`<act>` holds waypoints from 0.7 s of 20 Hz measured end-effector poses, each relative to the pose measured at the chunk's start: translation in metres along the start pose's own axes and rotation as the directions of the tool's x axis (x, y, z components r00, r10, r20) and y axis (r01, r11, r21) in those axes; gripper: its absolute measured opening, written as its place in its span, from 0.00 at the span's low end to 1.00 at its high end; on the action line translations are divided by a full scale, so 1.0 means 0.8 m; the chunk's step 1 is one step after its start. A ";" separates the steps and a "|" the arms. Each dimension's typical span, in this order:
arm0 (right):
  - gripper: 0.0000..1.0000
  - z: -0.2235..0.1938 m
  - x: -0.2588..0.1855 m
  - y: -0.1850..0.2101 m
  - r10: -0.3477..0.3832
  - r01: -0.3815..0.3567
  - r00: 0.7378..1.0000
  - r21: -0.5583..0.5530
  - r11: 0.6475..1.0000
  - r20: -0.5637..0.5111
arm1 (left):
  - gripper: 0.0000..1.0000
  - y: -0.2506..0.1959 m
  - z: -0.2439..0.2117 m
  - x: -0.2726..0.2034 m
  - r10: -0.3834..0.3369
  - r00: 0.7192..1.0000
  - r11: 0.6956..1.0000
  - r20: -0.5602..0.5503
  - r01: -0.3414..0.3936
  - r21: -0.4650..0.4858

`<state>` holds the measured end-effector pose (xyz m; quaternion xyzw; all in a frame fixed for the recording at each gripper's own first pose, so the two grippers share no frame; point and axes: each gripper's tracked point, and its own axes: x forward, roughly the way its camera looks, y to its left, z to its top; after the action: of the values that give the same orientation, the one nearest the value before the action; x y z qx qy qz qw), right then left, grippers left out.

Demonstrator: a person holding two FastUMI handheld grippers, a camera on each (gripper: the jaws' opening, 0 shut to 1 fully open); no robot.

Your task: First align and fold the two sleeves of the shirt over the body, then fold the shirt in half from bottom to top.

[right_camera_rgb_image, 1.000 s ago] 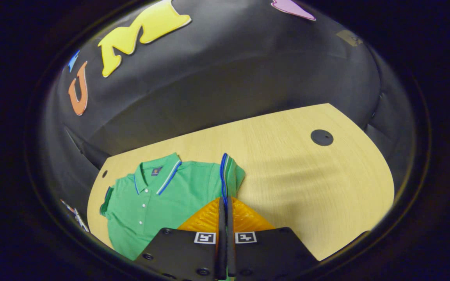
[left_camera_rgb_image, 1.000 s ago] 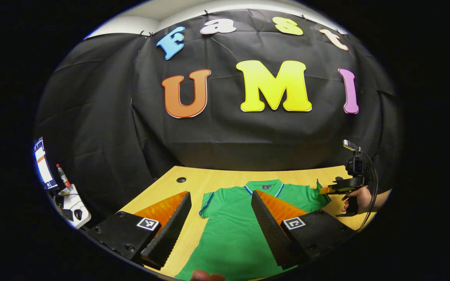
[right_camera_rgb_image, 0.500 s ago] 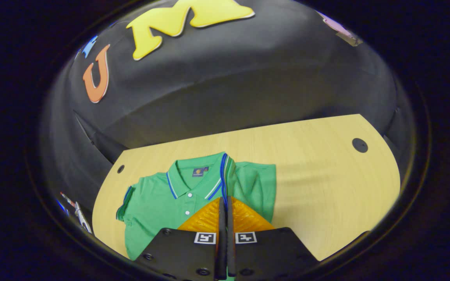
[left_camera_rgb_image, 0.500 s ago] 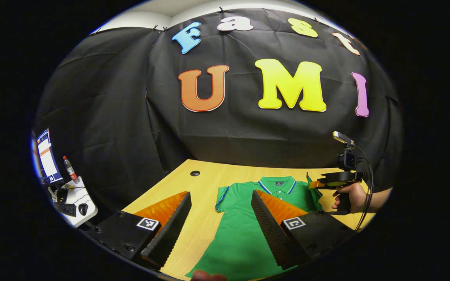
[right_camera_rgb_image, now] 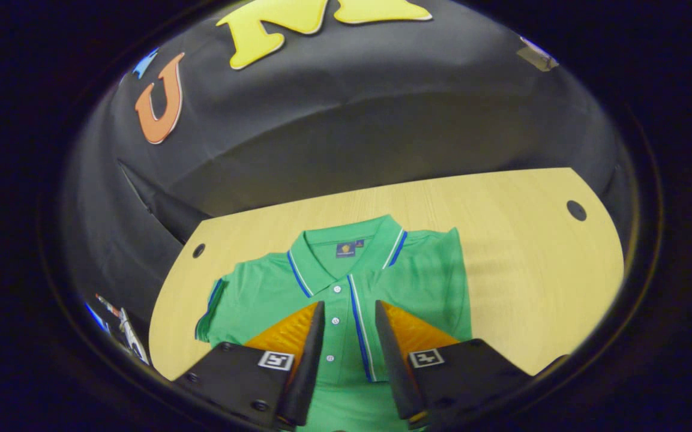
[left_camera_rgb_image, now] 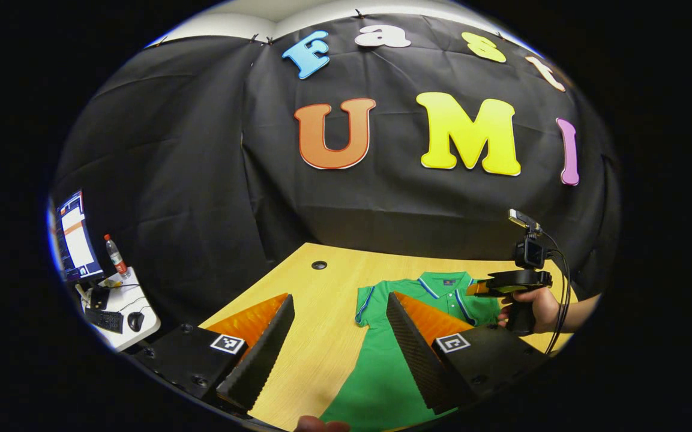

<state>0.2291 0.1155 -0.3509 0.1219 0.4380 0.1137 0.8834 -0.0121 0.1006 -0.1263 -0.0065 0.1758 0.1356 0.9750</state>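
The wooden table (right_camera_rgb_image: 502,240) is carrying the green shirt (right_camera_rgb_image: 261,288), lying flat, collar toward the wall, one sleeve (right_camera_rgb_image: 436,282) folded across the body. The right gripper (right_camera_rgb_image: 349,348) is hovering over the button placket, jaws parted, gripping nothing. The left gripper (left_camera_rgb_image: 339,342) is gaping wide, empty, above the shirt's edge.

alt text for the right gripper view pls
The right hand-held gripper, fingers apart, hovers over a green polo shirt lying flat on a wooden table. One sleeve is folded over the body; the other sleeve lies spread out.
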 end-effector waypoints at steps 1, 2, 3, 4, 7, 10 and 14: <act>0.63 0.004 -0.013 0.002 0.004 -0.004 1.000 0.003 1.000 0.011 | 0.99 -0.003 0.003 0.005 -0.029 1.000 1.000 0.006 0.029 -0.009; 0.77 0.009 -0.028 0.001 0.002 -0.002 1.000 0.002 1.000 0.025 | 0.99 -0.007 0.001 0.011 -0.063 0.998 0.998 0.002 0.063 -0.019; 0.90 0.015 -0.047 0.001 0.001 -0.001 0.999 -0.001 1.000 0.043 | 0.99 -0.013 -0.001 0.019 -0.100 0.995 0.995 -0.004 0.100 -0.029; 0.92 0.022 -0.067 0.003 0.006 -0.005 0.998 -0.009 1.000 0.063 | 0.99 -0.015 0.000 0.029 -0.131 0.991 0.991 -0.004 0.131 -0.038; 0.85 0.036 -0.139 0.005 0.018 -0.013 0.992 -0.041 0.999 0.128 | 0.99 -0.020 -0.012 0.070 -0.204 0.978 0.979 -0.048 0.202 -0.043; 1.00 0.036 -0.215 -0.001 0.024 -0.003 0.984 -0.116 0.993 0.178 | 1.00 -0.024 -0.036 0.115 -0.264 0.959 0.964 -0.103 0.263 -0.030; 0.85 0.022 -0.289 -0.013 0.010 0.035 0.975 -0.200 0.979 0.221 | 0.99 -0.034 -0.076 0.184 -0.302 0.935 0.953 -0.187 0.301 -0.030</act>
<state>0.1074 0.0327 -0.1716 0.0403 0.3240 0.1381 0.9350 0.1070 0.1097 -0.2352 -0.0465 0.2648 -0.0166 0.9631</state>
